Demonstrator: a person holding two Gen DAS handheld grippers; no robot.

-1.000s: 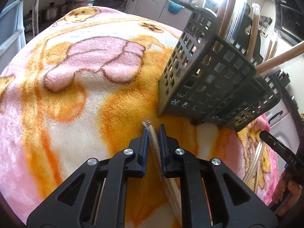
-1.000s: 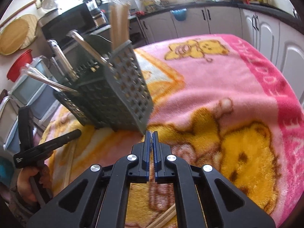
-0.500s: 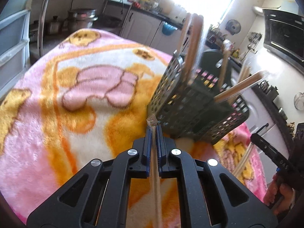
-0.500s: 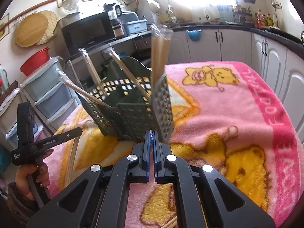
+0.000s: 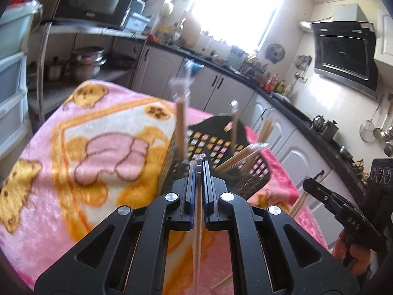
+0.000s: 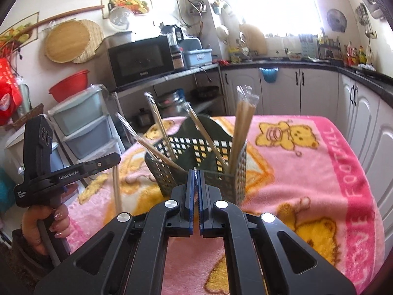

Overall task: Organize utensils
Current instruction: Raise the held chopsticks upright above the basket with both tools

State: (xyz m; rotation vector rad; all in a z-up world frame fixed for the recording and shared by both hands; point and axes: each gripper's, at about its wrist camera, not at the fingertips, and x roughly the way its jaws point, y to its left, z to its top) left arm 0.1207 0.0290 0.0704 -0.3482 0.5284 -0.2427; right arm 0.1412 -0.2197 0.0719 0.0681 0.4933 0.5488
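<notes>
A: While both grippers hang above the blanket (image 6: 307,162), what is each one holding?

B: The left gripper (image 5: 199,166) is clamped tight on a wrapped pair of chopsticks (image 5: 198,233). The pair runs back between the jaws towards the camera, and its plastic tip just pokes out past the fingertips. The right gripper (image 6: 195,174) is pinched just as tight on a second wrapped pair (image 6: 195,172), though only a sliver shows at the tips.

A: How will these handle?

B: Light and stiff, I'd judge, so weight is no worry. The clear sleeve looks slick, and a thin round stick can swivel or slide in flat pads. A hold nearer the middle would steady it; gripped near one end, the long tail may swing.

A: Which way does the long axis lie?

B: In the left wrist view, it lies along the gripper's own line, tip aimed at the dark slotted basket (image 5: 253,172) ahead. In the right wrist view, the pair held by the left gripper hangs close to vertical beside the basket (image 6: 117,186). For the right pair I can't tell the axis.

A: And where do they belong?

B: The basket stands on the blanket just beyond both grippers, already holding several wrapped pairs (image 6: 242,123) that lean in different compartments. Each held pair probably needs turning end-down before it drops in.
</notes>
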